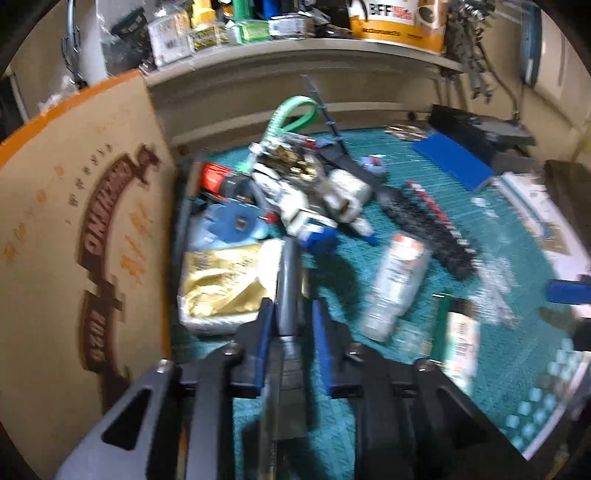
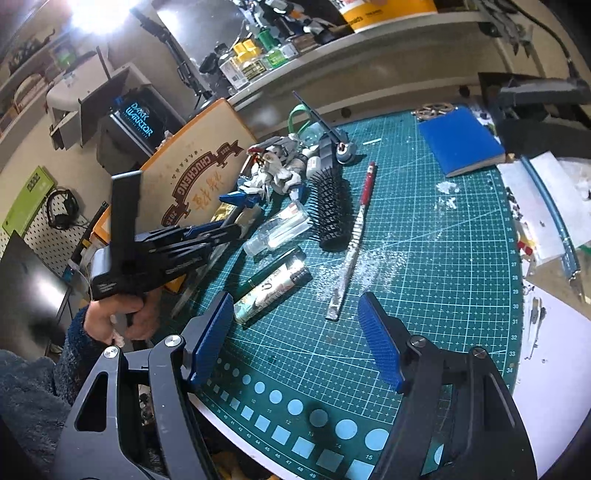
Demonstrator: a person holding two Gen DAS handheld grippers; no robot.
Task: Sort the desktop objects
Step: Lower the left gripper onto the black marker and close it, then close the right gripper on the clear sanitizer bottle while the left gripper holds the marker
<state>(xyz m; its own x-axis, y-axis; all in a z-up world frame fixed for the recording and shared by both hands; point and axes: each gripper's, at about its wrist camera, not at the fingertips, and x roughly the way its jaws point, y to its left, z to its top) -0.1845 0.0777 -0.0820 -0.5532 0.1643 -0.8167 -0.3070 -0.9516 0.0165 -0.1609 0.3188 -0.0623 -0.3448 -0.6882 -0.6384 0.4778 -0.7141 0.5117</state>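
Green cutting mat [image 1: 424, 177] covers the table in the left wrist view, which is blurred. The left gripper [image 1: 291, 306] has its blue pads drawn in close on a slim grey rod [image 1: 290, 273] that runs forward between them. Just ahead lies a gold foil pack [image 1: 221, 280], with a blue disc [image 1: 232, 221] beyond it. A white model robot [image 1: 295, 177] sprawls further back. To the right a clear bottle [image 1: 395, 280] lies on its side, its contents too blurred to tell. Beside it are a printed tube [image 1: 460, 332] and a black hairbrush [image 1: 424, 229]. A blue notebook [image 1: 454, 162] sits at the far right of the mat. A brown cardboard box [image 1: 92, 221] stands against the mat's left edge; only its outer side shows. A yellow tub [image 1: 399, 22] stands on the shelf above.

From the right wrist view, the right gripper [image 2: 295, 306] hangs over the cutting mat [image 2: 424, 258] with its jaws wide apart and nothing between them. A hand [image 2: 122, 314] holds the left gripper [image 2: 229, 230], clamped on the grey rod [image 2: 207, 262] near the cardboard box [image 2: 199, 162]. The clear bottle [image 2: 277, 230] looks nearly empty. The printed tube [image 2: 269, 291] lies just in front of it. The hairbrush [image 2: 328, 206] lies beside a red-handled file [image 2: 351, 251]. The model robot [image 2: 280, 170] and the notebook [image 2: 461, 144] lie further back.
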